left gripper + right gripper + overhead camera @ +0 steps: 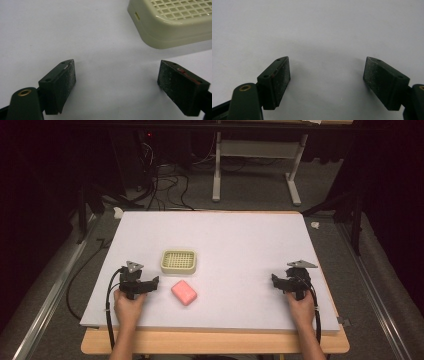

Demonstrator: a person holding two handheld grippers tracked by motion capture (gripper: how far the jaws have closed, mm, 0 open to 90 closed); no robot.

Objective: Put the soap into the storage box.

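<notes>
A cream soap dish with a grid top sits on the white board, left of centre. A pink soap bar lies just in front of it, slightly to the right. My left gripper rests on the board to the left of the soap, held by a hand, jaws wide apart with nothing between them. In the left gripper view the left gripper is open over bare board, with the dish corner ahead to the right. My right gripper rests at the right side of the board, and the right gripper is open and empty.
The white board lies on a wooden table whose edge shows at the front. Beyond the table stand a white desk frame and tangled cables on the grey floor. Metal rails run along both sides.
</notes>
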